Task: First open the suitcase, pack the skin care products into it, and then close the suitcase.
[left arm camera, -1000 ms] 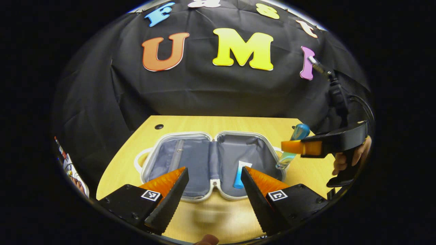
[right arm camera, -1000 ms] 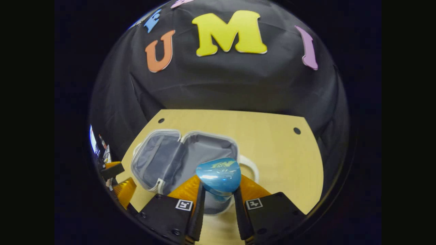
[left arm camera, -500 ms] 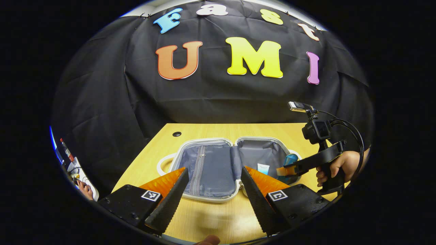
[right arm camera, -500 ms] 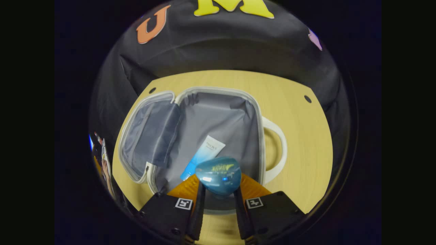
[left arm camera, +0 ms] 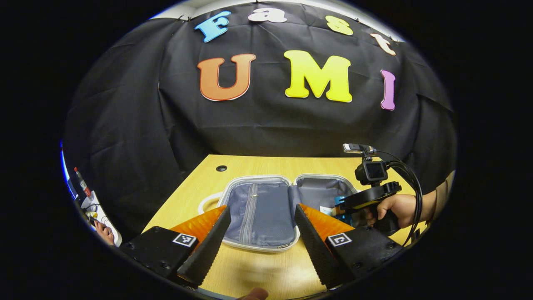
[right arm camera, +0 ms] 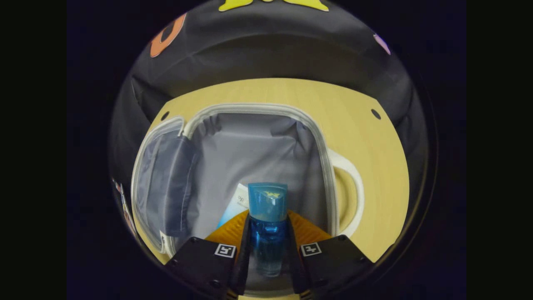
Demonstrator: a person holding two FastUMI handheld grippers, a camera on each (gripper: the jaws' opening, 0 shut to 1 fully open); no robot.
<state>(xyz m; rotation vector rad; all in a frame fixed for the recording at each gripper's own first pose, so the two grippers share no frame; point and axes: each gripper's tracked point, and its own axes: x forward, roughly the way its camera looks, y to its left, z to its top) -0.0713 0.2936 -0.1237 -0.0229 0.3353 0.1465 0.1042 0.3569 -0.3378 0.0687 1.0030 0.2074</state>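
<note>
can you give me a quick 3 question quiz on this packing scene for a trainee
1. True or false: the suitcase lies open on the table.
2. What does the right gripper hold? A) blue bottle B) white tube C) nothing
3. Fill in: the left gripper fingers are ____, holding nothing.

Key:
1. True; its grey lining shows in both views.
2. A; both fingers press on the blue bottle, over the right half, where the white tube already lies.
3. Open.

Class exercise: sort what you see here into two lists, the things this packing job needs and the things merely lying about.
Needed: suitcase, open; blue bottle in right gripper; white-and-blue tube inside; left gripper, open.

Lying about: table; clutter at the booth's left edge.
</note>
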